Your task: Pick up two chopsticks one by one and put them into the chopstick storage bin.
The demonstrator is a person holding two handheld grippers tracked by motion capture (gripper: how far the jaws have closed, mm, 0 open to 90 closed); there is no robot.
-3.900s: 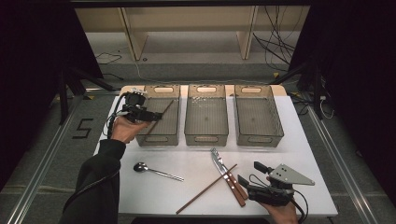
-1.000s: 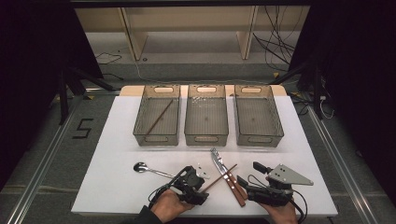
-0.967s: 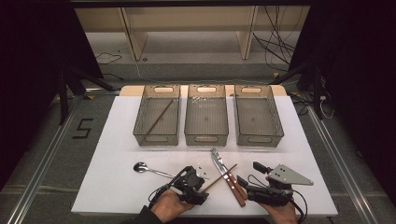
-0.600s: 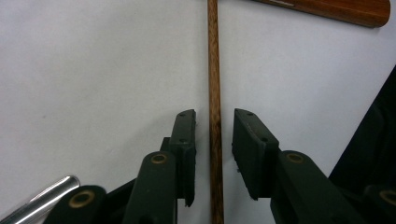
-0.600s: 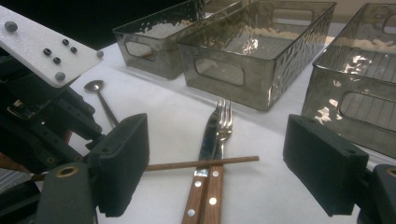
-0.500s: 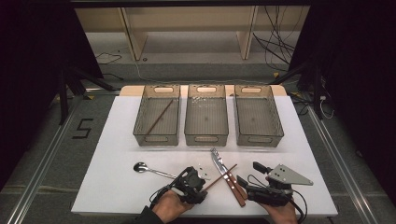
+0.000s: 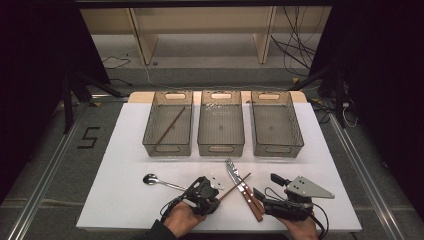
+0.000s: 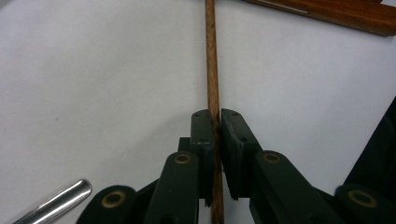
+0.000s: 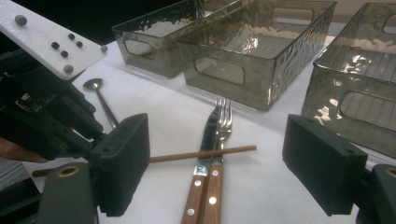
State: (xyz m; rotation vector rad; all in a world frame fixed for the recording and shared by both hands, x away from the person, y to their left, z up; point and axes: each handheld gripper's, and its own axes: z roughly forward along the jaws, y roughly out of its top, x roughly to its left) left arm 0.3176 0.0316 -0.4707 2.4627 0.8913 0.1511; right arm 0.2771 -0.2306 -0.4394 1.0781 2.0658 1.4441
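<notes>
Left gripper (image 8: 216, 140) clamps on chopstick (image 8: 211, 56) lying flat on table (image 7: 125, 200), tip over knife (image 7: 240, 186) and fork (image 7: 231, 167). Your grip sits near its end: lift straight up, keep stick level, clear both wooden handles. Match lies in left bin (image 7: 168, 126). Right gripper (image 9: 215, 172) rests wide apart, holding nothing.

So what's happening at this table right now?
A person is sorting cutlery into three clear bins, holding a grasping tool in each hand. The left tool is shut on a wooden chopstick lying on the white table, gripping it near one end. The chopstick's far end rests across a wooden-handled knife and fork. The right tool is open and holds nothing. One chopstick already lies in the left bin, and a spoon remains on the table.
</notes>
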